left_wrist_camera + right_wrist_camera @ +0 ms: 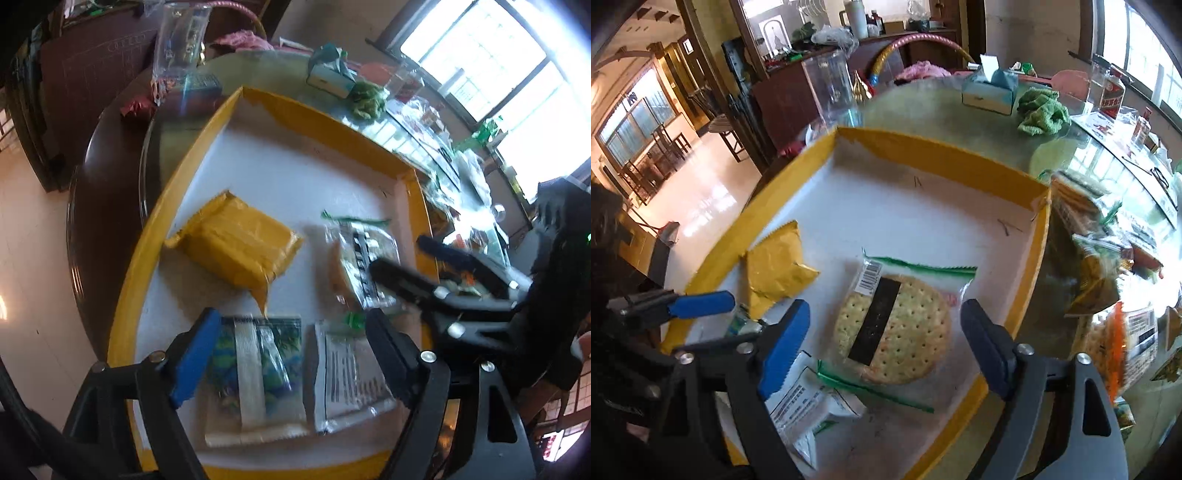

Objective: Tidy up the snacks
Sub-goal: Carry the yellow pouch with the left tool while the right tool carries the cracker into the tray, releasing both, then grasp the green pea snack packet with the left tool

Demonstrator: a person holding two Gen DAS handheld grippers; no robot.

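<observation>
A yellow-rimmed tray (295, 107) (942, 147) with a white floor holds several snack packets. My left gripper (291, 362) is open above its near edge, with a blue-green packet (255, 373) and a white printed packet (351, 373) lying flat between the pads, untouched. A yellow packet (236, 247) (775, 269) lies further in. My right gripper (884, 350) is open over a clear packet with a round cracker (892, 328) (362, 266), which rests on the tray floor free of the pads. The white printed packet (809, 410) shows beside the right gripper's blue pad.
Loose snack packets (1108, 266) are heaped on the glass tabletop right of the tray. Behind the tray stand a tissue box (990, 90), a green cloth (1041, 110), a clear container (831, 88) and a boxed bottle (1108, 92). The table's edge and floor are to the left.
</observation>
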